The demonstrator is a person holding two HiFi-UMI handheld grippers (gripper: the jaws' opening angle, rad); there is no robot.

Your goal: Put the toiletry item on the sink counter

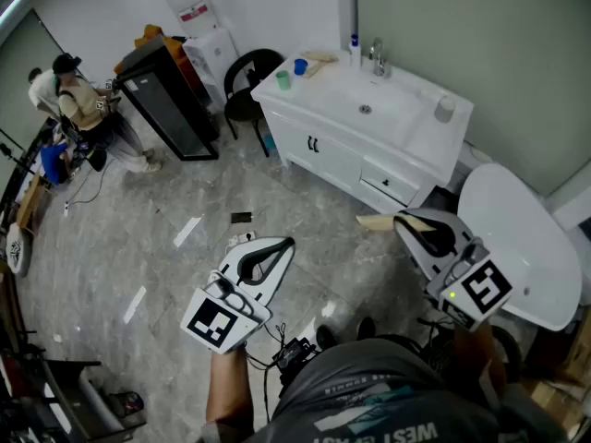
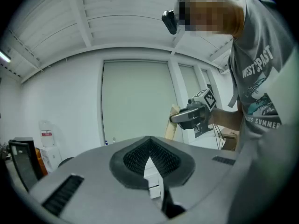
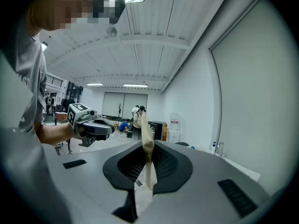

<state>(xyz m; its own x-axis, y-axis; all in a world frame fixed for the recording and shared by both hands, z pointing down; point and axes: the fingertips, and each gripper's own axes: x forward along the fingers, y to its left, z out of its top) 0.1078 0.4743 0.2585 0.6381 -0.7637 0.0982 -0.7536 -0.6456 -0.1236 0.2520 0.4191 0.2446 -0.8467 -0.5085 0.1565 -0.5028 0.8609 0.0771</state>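
Grey marbled floor [image 1: 185,192] fills most of what you see when you look down. On it, ahead of you, stands the white sink counter [image 1: 420,127], with its basin sunk in the top and a faucet [image 1: 377,55] at the back edge. To your right is a round white table [image 1: 517,238]. Across the room to the left there is a black cabinet [image 1: 171,104], with a water dispenser [image 1: 208,44] behind it and a black chair [image 1: 245,81] between it and the counter. Another person [image 1: 83,109] stands at the far left.

You hold both tools out in front of you, roughly level. Your left gripper [image 1: 289,243] is over open floor. In its own view the jaw tips meet, with nothing between them and only a narrow wedge of daylight below the tips. Your right gripper [image 3: 148,148] has its jaws pinched on the toiletry item [image 3: 145,129], a thin, flat, tan piece that stands up out of the pads. What exactly the piece is cannot be made out. In the head view it juts leftward from the jaws. It hangs in the air over the floor in front of the cabinet drawers and is not on the counter.

On the counter's left end are a blue cup [image 1: 300,65] and a green cup [image 1: 283,79], close together. A small grey cup [image 1: 445,109] sits at the right end.
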